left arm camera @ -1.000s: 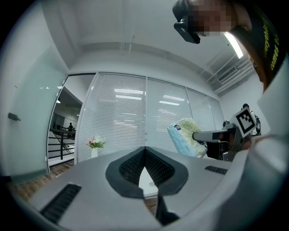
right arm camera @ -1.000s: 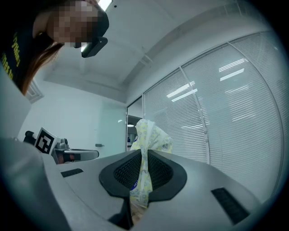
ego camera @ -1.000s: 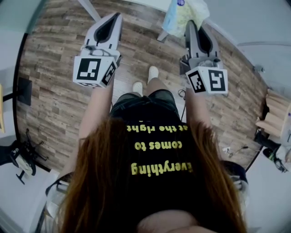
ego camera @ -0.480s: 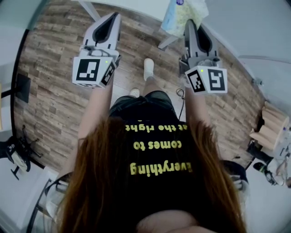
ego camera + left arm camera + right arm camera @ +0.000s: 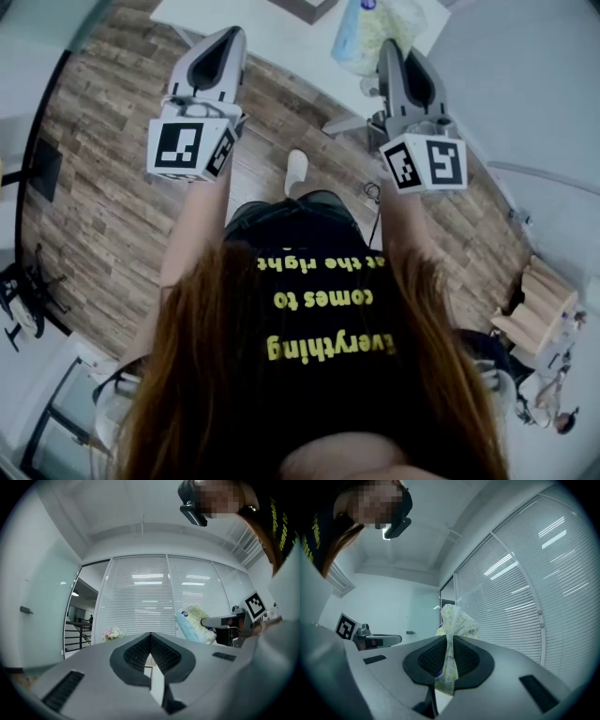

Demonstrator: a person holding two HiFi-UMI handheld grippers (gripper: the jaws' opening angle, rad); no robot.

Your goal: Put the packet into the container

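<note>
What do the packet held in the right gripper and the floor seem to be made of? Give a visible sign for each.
Packet: probably thin, soft printed plastic film; it crumples and pinches flat where the right gripper is shut on it. Floor: matte planks with a wood grain; whether they are real wood or laminate cannot be told.

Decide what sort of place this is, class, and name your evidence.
Probably an office or lab: tall white blinds along a glazed wall, a wood-plank floor and a white table.
</note>
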